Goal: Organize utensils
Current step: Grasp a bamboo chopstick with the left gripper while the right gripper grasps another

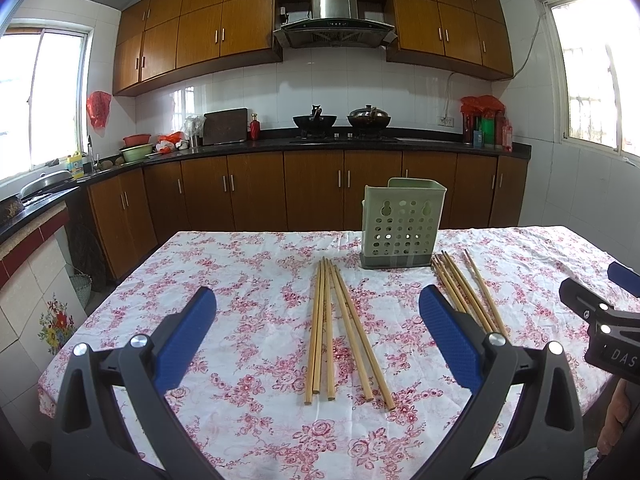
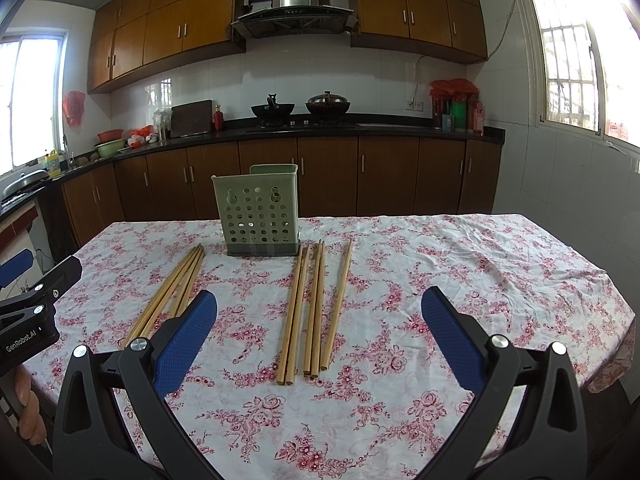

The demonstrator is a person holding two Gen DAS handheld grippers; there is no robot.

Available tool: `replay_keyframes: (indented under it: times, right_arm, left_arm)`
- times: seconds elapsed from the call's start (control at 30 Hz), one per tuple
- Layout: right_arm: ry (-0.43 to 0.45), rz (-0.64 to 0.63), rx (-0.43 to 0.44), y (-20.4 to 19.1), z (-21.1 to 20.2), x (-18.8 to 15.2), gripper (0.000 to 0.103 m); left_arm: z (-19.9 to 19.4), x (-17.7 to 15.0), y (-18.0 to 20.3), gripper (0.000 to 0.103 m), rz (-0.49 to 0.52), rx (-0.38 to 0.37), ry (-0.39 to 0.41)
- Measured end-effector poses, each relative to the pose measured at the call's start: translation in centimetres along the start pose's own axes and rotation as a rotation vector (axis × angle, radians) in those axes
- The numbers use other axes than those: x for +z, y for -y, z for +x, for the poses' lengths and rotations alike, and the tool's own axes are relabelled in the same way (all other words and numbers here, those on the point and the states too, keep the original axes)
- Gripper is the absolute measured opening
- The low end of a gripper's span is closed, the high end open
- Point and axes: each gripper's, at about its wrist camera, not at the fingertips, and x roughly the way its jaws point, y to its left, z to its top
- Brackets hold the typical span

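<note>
Left gripper (image 1: 318, 324) gapes over chopsticks (image 1: 340, 328) — pale, slender wood.

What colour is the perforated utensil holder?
Pale green holder on a dark grey base, clearest in the right wrist view.

The table (image 2: 480, 264) is bare cloth to the right of the chopsticks, giving open passage there. The green holder (image 2: 260, 212) stands upright at the far middle, open-topped. Two bunches of chopsticks (image 1: 340, 328) (image 2: 308, 312) lie flat before it, with bare cloth between.
</note>
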Motion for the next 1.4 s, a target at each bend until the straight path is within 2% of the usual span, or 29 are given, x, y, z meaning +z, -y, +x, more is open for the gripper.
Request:
replay_keyframes:
  times: [0.2, 0.33, 0.47, 0.53, 0.6, 0.7, 0.8, 1.0, 1.13, 1.2, 1.4]
  right_arm:
    - [-0.018, 0.006, 0.003, 0.1, 0.8, -0.3, 0.101]
    - [-0.075, 0.020, -0.010, 1.1, 2.4, -0.4, 0.101]
    - [-0.163, 0.063, -0.035, 2.7, 5.1, -0.7, 0.101]
    - [-0.209, 0.077, -0.044, 3.4, 6.7, -0.8, 0.093]
    - [-0.264, 0.094, -0.034, 4.1, 8.5, -0.8, 0.074]
    - [-0.353, 0.132, -0.007, 4.7, 11.7, -1.0, 0.050]
    - [-0.420, 0.151, 0.024, 4.6, 14.5, -1.0, 0.037]
    - [-0.505, 0.136, 0.045, 3.8, 17.5, -1.7, 0.028]
    - [-0.498, 0.106, 0.033, 3.6, 17.8, -1.8, 0.020]
    - [-0.499, 0.095, 0.023, 3.7, 17.7, -1.7, 0.013]
    - [-0.499, 0.081, 0.006, 4.2, 17.7, -1.8, 0.011]
  left_arm:
    - [1.4, -0.6, -0.5, 0.099, -0.004, 0.017, -0.032]
    - [3.2, -0.8, -1.5, 0.099, -0.018, 0.047, -0.115]
    - [6.2, -1.5, -3.8, 0.099, -0.055, 0.076, -0.234]
    - [7.5, -1.7, -4.7, 0.099, -0.068, 0.086, -0.283]
    - [8.9, -2.1, -5.6, 0.099, -0.074, 0.097, -0.332]
    - [10.7, -2.4, -6.2, 0.088, -0.075, 0.088, -0.376]
    - [12.2, -2.8, -6.2, 0.074, -0.075, 0.064, -0.418]
    - [14.6, -3.6, -5.2, 0.051, -0.068, -0.033, -0.490]
    - [15.7, -3.8, -4.3, 0.036, -0.056, -0.081, -0.520]
    - [16.1, -3.8, -4.0, 0.033, -0.043, -0.093, -0.526]
    - [16.6, -4.1, -3.2, 0.029, 0.018, -0.093, -0.542]
